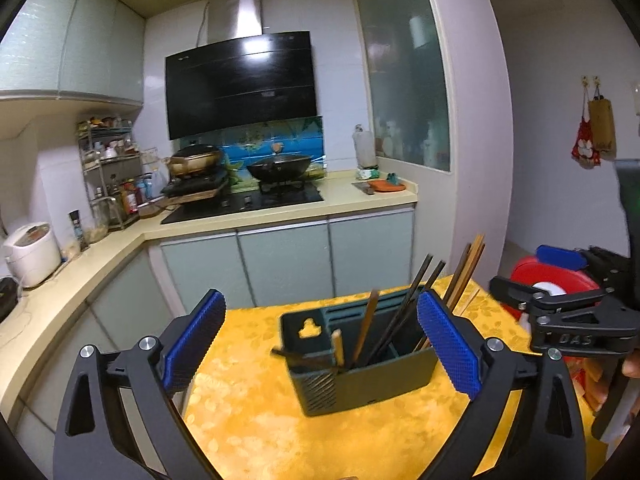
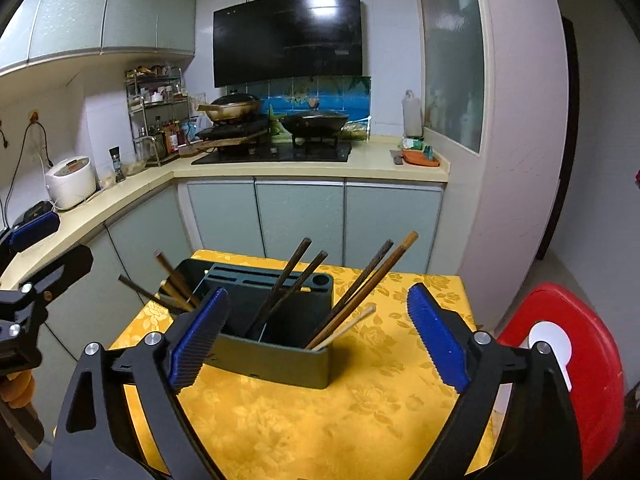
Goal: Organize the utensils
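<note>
A dark grey utensil holder [image 1: 362, 376] stood on the small worktop [image 1: 256, 420], which was covered with a yellow floral cloth, and it sat a little way in from the far edge. Chopsticks [image 2: 288, 284] leaned in its compartments: in the right wrist view a dark pair rose from the middle section, a brown pair [image 2: 362, 292] and a pale one [image 2: 344, 328] slanted out of the right end, and a few more [image 2: 172, 284] stuck out at the left end, partly hidden behind a blue pad. The holder's back part showed narrow slots and a round hole.

The left claw [image 1: 320, 344] stood wide, its blue ribbed pads well apart on either side of the holder in its own view, touching nothing. The right claw [image 2: 316, 340] was likewise spread wide with nothing between its pads, the holder just ahead of it. In the left wrist view the right claw's black frame and one blue pad showed at the right edge, beside a person's fingers [image 1: 630, 368].

A red plastic stool [image 2: 580, 364] stood to the right of the worktop. Behind lay a kitchen counter [image 2: 280, 170] with a gas hob, a black wok [image 2: 314, 122], a white rice cooker [image 2: 72, 182] and a spice rack [image 2: 158, 116].
</note>
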Demonstrator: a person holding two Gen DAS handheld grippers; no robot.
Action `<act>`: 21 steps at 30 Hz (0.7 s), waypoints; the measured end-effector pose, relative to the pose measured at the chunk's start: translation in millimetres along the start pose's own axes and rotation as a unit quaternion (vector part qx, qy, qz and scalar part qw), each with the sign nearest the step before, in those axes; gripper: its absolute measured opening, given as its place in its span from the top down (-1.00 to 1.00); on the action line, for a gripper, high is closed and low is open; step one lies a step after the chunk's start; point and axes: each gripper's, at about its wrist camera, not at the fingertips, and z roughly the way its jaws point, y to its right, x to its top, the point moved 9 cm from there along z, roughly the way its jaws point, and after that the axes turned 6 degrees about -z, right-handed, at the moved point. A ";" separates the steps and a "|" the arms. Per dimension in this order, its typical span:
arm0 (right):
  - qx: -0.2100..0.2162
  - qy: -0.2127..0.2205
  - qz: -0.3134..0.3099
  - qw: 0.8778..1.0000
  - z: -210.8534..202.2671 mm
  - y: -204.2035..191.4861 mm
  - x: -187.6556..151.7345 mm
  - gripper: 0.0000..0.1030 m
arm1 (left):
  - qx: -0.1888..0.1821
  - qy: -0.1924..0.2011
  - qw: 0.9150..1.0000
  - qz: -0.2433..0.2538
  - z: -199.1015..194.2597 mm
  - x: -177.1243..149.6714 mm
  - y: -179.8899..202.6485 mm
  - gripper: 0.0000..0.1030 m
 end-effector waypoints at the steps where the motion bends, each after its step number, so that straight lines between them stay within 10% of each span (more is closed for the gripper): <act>1: -0.001 0.003 0.000 1.000 -4.7 -3.2 -4.3 -0.76 | 0.006 0.001 1.000 -0.001 -4.8 -5.1 -2.5 -0.81; 21: -0.040 0.009 0.009 0.999 -54.1 -43.0 -75.3 -0.87 | 0.030 -0.044 0.997 -0.060 -50.2 -97.0 -36.8 -0.81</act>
